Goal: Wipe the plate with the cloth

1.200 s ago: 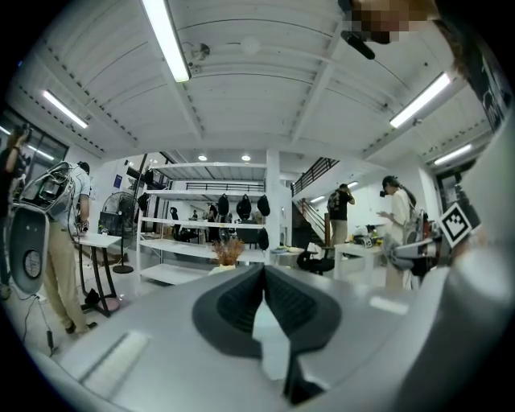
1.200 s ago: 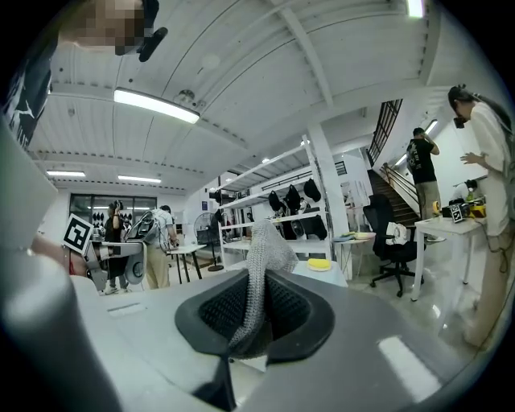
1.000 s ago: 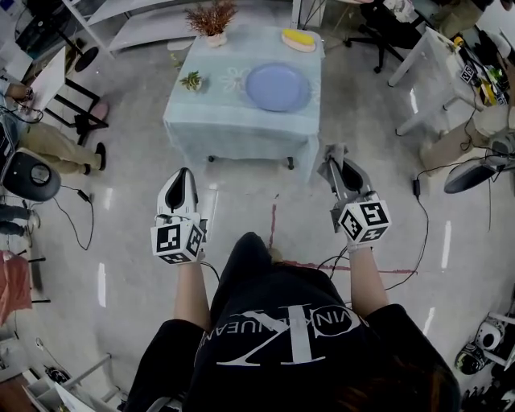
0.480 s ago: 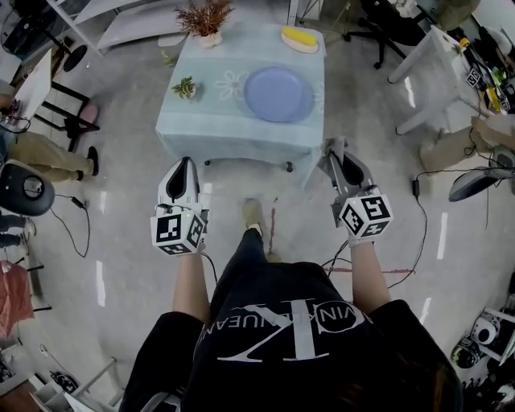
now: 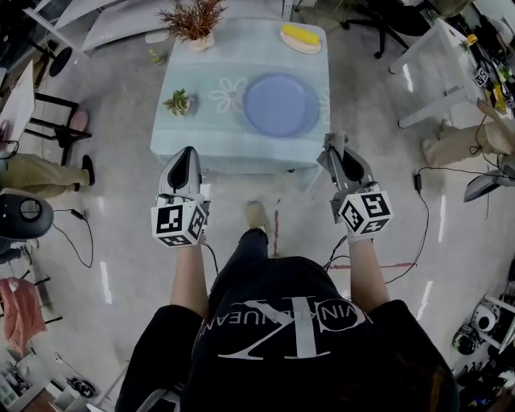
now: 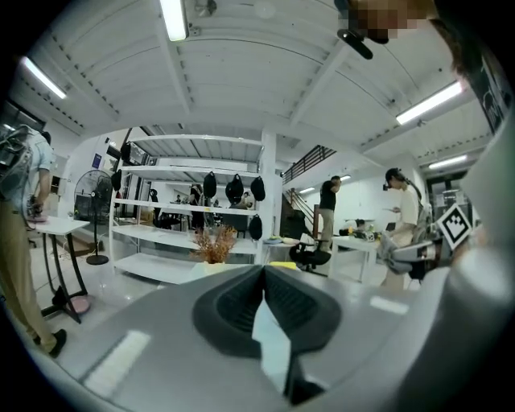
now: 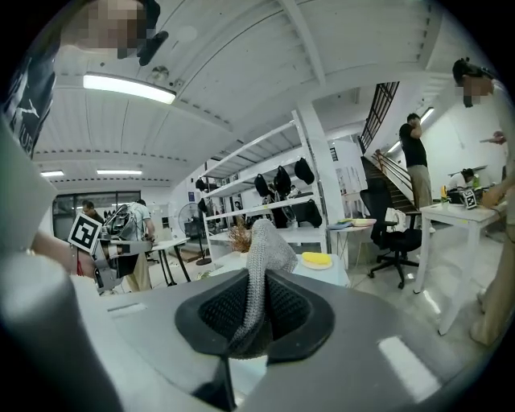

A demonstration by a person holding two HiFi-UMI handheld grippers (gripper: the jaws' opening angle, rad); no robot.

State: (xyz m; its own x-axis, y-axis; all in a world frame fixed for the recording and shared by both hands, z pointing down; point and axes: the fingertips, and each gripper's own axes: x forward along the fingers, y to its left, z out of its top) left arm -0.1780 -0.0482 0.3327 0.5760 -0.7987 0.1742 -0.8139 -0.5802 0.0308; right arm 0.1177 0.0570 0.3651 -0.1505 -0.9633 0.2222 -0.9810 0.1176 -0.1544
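The person is standing on the floor just short of the surface [image 5: 241, 141], holding both grippers out in front at about the same height and well apart. The left gripper [image 5: 187, 157] is keeping its jaws pressed together with nothing between them. The right gripper [image 5: 336, 157] is pinching a grey knitted cloth [image 7: 261, 241], whose upper end is sticking up past the jaw tips and folding over. Both grippers are hovering at the near edge of the surface, the left one by its near left corner and the right one by its near right corner, neither touching anything on it.

The surface is wearing a pale blue tablecloth. The blue plate [image 5: 281, 103] is lying flat on its right half, beyond the right gripper and apart from the cloth. A small green potted plant [image 5: 178, 102] is sitting near the left edge. At the far right corner a yellow item on a small dish [image 5: 300, 36] is resting, and at the far left corner a dried reddish plant in a pot [image 5: 193, 18] is standing.
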